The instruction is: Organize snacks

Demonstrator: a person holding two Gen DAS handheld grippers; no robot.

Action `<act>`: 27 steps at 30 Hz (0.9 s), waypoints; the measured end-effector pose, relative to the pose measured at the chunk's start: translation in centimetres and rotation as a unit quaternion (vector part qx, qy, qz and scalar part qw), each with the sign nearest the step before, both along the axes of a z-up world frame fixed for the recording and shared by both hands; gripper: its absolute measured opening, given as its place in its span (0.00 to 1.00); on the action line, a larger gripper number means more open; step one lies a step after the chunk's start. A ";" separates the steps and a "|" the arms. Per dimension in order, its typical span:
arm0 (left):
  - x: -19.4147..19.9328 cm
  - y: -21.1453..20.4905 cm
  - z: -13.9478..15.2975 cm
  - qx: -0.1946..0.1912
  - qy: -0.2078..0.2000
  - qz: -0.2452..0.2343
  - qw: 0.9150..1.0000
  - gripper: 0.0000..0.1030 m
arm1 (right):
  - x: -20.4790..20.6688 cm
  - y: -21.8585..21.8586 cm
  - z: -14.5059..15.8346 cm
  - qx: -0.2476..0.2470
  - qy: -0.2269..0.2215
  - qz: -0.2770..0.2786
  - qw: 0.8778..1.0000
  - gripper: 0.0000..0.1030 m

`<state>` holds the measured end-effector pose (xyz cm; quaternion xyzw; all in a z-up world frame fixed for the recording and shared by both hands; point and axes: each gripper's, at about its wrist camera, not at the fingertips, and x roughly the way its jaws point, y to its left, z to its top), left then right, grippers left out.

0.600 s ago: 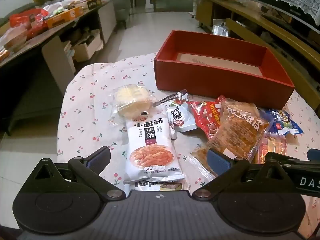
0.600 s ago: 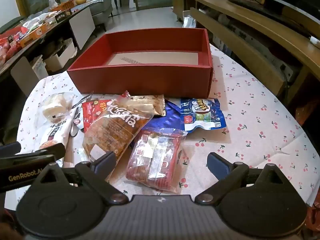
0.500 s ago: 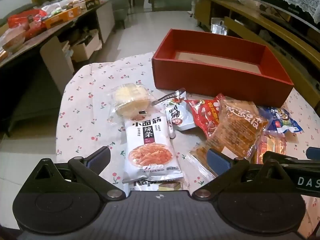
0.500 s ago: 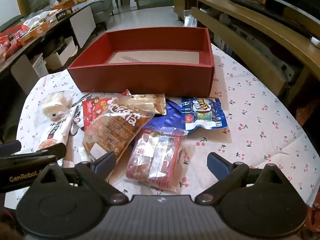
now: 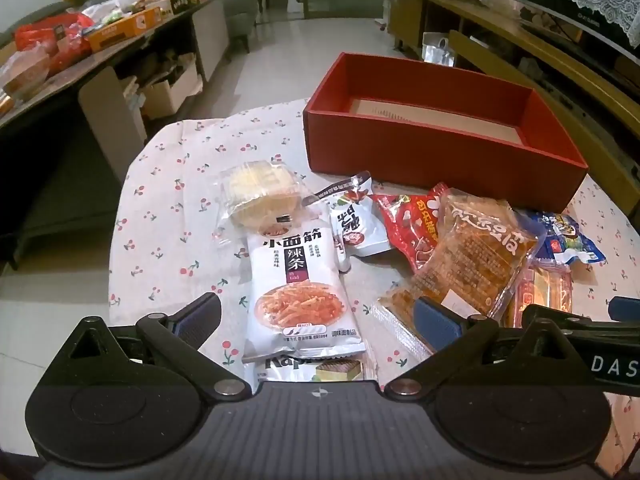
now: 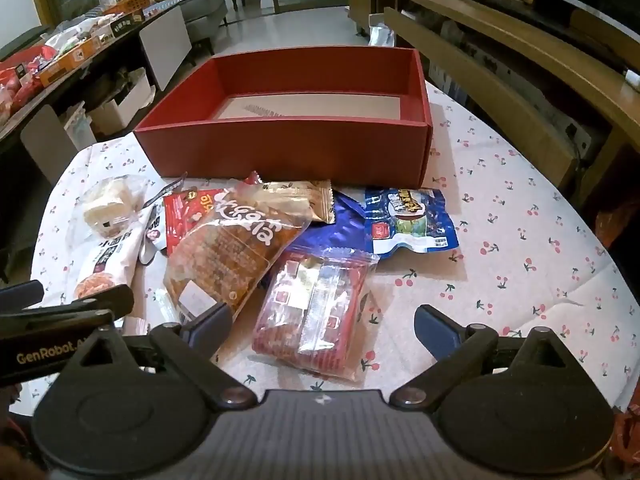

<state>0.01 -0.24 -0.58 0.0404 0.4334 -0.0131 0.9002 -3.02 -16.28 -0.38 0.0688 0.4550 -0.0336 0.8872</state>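
Both grippers are hovering low over the near edge of the bench [image 6: 540,240], jaws spread wide and holding nothing. The snacks are lying in a loose, overlapping pile at mid-frame, in front of the red box [image 6: 288,148], which is sitting empty at the upper centre with its near wall facing the pile.

The left gripper [image 5: 318,312] is lining up on the white noodle packet [image 5: 300,280], which is lying flat directly between its jaws, on top of a wafer packet [image 5: 316,370] at the lower centre. The right gripper [image 6: 322,320] is framing the red clear-wrapped packet [image 6: 316,304], whose upper left edge is tucked against the large orange cracker bag [image 6: 232,252].

Recommended procedure for this step:
- Lower each gripper until the jaws are straddling one packet only.
- Pinch a sealed edge or the narrow width; flat film is likely to slip or crumple.
- Lift clear of neighbouring packets before carrying toward the box, as overlapping wrappers may drag along.
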 end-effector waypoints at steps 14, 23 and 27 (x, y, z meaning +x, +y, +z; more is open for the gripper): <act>0.0 0.0 0.0 -0.005 0.005 0.000 1.000 0.99 | 0.1 0.0 -0.2 0.002 0.003 -0.002 1.000 1.00; 0.0 0.0 -0.1 -0.004 0.007 -0.002 1.000 0.99 | 0.1 0.0 -0.2 0.003 0.005 -0.003 1.000 1.00; 0.0 -0.1 -0.1 -0.003 0.008 -0.002 1.000 0.99 | 0.1 -0.1 -0.3 0.003 0.006 -0.004 1.000 1.00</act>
